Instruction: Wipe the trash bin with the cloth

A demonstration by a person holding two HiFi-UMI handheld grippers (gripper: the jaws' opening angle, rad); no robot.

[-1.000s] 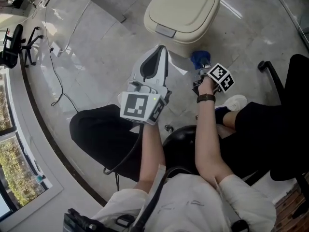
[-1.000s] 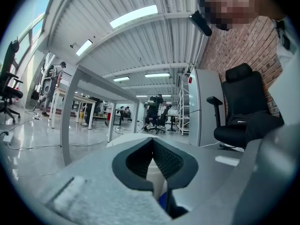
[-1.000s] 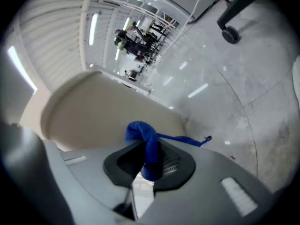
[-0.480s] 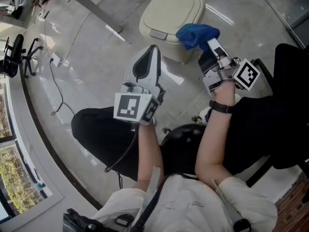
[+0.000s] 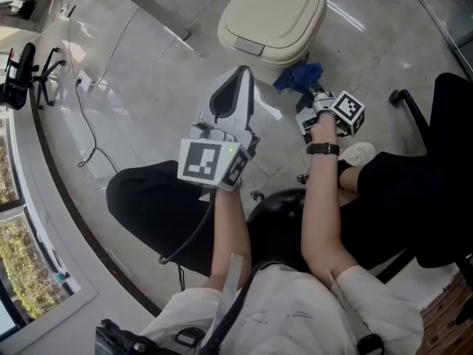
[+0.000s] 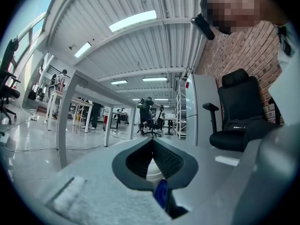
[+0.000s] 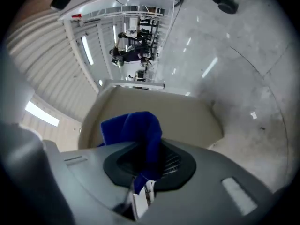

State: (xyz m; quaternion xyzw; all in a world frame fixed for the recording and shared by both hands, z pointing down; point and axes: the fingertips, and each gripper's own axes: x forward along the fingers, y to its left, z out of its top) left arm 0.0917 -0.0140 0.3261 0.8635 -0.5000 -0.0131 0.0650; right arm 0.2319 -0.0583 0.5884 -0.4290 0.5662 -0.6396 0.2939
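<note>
The cream trash bin (image 5: 272, 12) stands on the floor ahead of me, lid down. My right gripper (image 5: 310, 93) is shut on the blue cloth (image 5: 298, 76), which it holds low against the bin's near right side. In the right gripper view the cloth (image 7: 138, 131) bunches out of the right gripper (image 7: 146, 159), with the bin (image 7: 190, 117) right behind it. My left gripper (image 5: 242, 72) hovers in front of the bin, apart from it. Its jaws meet at the tip with nothing held, as the left gripper view shows for the left gripper (image 6: 153, 142).
A black office chair (image 5: 452, 124) stands at the right, its caster (image 5: 400, 99) near my right hand. A white shoe (image 5: 361, 154) rests below the right gripper. A cable (image 5: 89, 124) runs over the floor at the left, near a chair base (image 5: 26, 66). A table beam (image 5: 151, 7) crosses the upper left.
The right gripper lifted the cloth up toward the bin's lid edge, then came back down to the bin's lower right side. The left gripper has stayed about where it was.
</note>
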